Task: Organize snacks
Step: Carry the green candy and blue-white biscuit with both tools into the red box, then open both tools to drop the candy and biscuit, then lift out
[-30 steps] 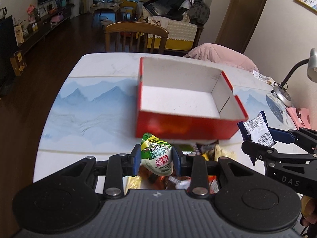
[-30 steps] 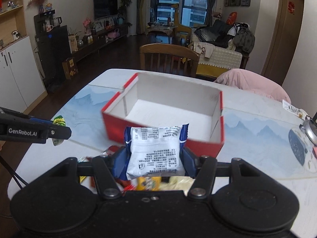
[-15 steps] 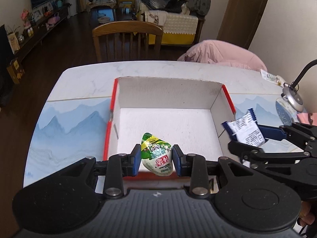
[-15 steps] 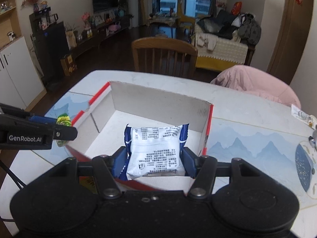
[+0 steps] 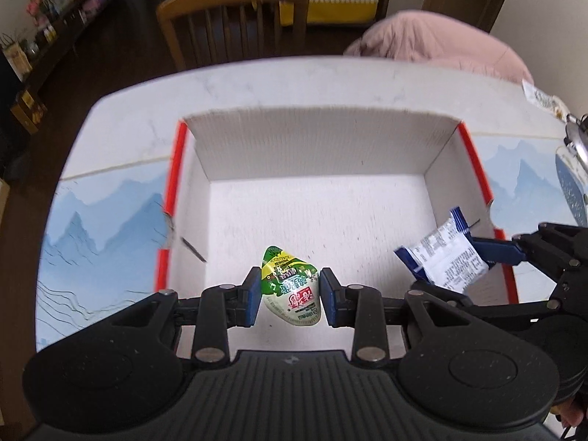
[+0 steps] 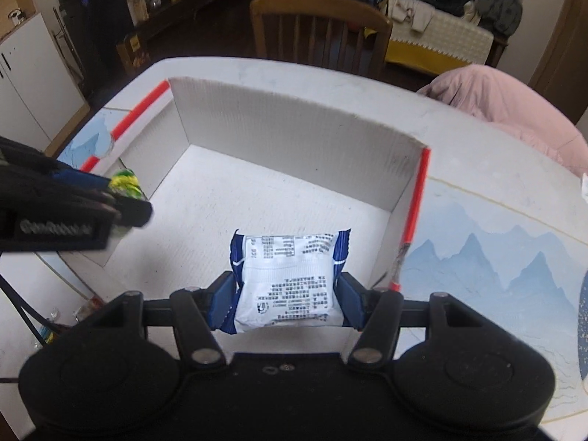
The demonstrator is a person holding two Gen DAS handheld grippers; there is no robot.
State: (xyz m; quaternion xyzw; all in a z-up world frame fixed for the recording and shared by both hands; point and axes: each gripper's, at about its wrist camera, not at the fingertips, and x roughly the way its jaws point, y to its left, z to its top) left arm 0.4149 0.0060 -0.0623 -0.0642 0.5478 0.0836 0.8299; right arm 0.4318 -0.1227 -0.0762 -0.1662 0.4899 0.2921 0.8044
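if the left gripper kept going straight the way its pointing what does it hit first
Probably the bare white floor of the red-edged cardboard box. The left gripper, shut on the green and white snack packet, points down into it; nothing else shows ahead, though depth is unclear.

Dim, fisheye-warped, slightly motion-blurred

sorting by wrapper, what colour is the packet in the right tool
White with dark blue edges and small black print: the packet, clearest in the right wrist view.
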